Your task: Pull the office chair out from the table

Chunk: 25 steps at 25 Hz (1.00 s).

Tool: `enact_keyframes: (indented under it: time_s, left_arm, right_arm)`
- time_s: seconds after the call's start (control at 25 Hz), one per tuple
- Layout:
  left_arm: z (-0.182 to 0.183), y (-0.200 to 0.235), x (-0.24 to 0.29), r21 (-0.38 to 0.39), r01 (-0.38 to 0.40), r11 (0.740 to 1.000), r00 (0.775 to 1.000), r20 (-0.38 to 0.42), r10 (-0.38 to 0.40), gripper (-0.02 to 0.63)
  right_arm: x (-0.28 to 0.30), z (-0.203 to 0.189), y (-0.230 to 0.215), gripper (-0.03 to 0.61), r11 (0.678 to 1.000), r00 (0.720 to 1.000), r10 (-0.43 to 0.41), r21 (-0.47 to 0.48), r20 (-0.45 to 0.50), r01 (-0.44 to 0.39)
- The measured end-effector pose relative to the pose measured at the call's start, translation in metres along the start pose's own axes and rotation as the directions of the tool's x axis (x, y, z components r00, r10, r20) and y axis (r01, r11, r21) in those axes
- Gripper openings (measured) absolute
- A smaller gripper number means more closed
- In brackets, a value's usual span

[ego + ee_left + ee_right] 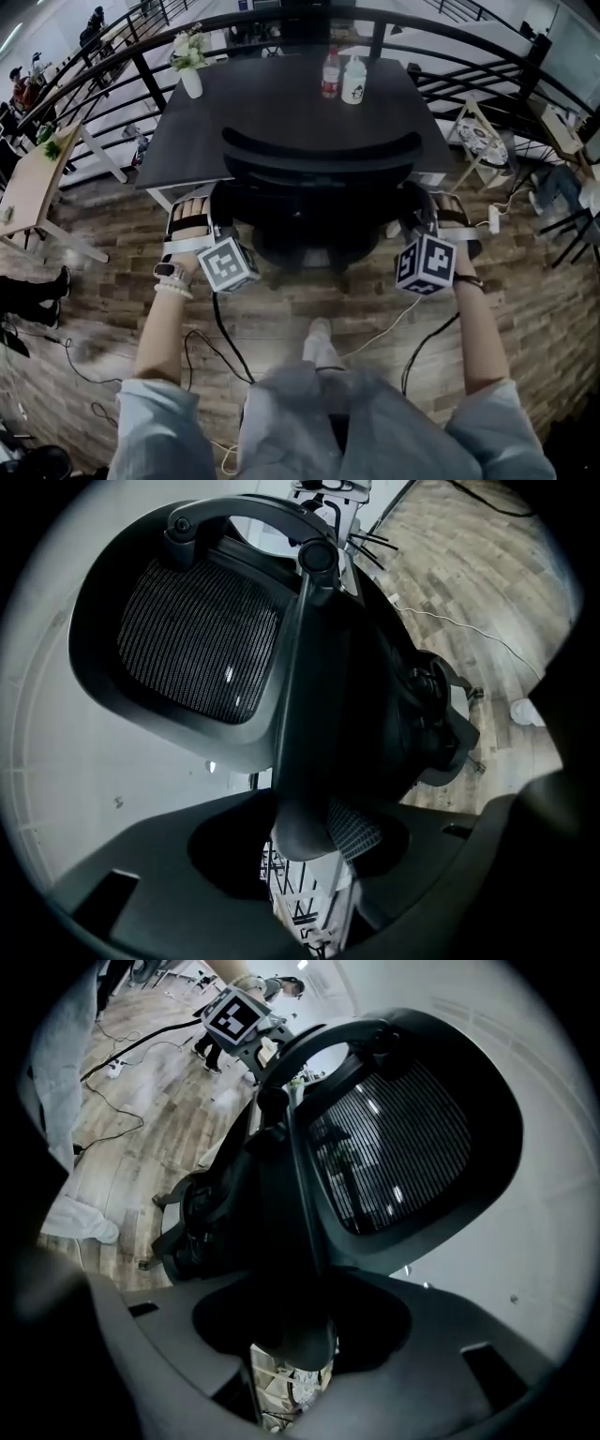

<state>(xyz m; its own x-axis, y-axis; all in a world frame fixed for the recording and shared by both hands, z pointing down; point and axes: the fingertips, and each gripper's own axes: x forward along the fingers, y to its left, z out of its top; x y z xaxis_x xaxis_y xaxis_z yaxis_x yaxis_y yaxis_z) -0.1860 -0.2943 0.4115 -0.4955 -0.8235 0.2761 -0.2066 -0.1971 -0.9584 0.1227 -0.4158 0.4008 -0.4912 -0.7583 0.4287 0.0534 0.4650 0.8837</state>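
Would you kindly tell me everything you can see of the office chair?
The office chair is black, with a see-through mesh backrest in a hard, plastic-looking frame, a curved top bar and a dark seat mechanism beneath. It stands upright on the wood-look floor, facing the dark table, its back at the table's near edge. The left hand-held gripper clamps one side edge of the backrest frame, the right hand-held gripper the other.

Black mesh chair (319,155), dark table (281,94), wood-grain floor (94,272)
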Motion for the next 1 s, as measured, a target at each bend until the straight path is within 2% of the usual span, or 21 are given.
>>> enact_keyframes:
  time_s: [0.52,0.76,1.0]
  left_arm:
    - [-0.023,-0.038,-0.132,0.036,0.021,0.999,1.000,-0.004,-0.021,0.198]
    - [-0.011,-0.059,-0.191,-0.008,0.053,0.999,0.998,0.039,-0.053,0.197]
    - [-0.003,-0.068,-0.233,-0.011,0.040,0.999,0.997,0.062,-0.039,0.196]
  right_arm:
    - [-0.125,0.009,0.068,0.189,1.000,1.000,0.004,0.008,-0.015,-0.004]
    - [-0.158,-0.003,0.083,0.190,0.999,0.999,0.021,0.029,-0.028,-0.020]
    - [-0.182,-0.014,0.091,0.190,0.999,0.999,0.016,0.040,-0.045,-0.014]
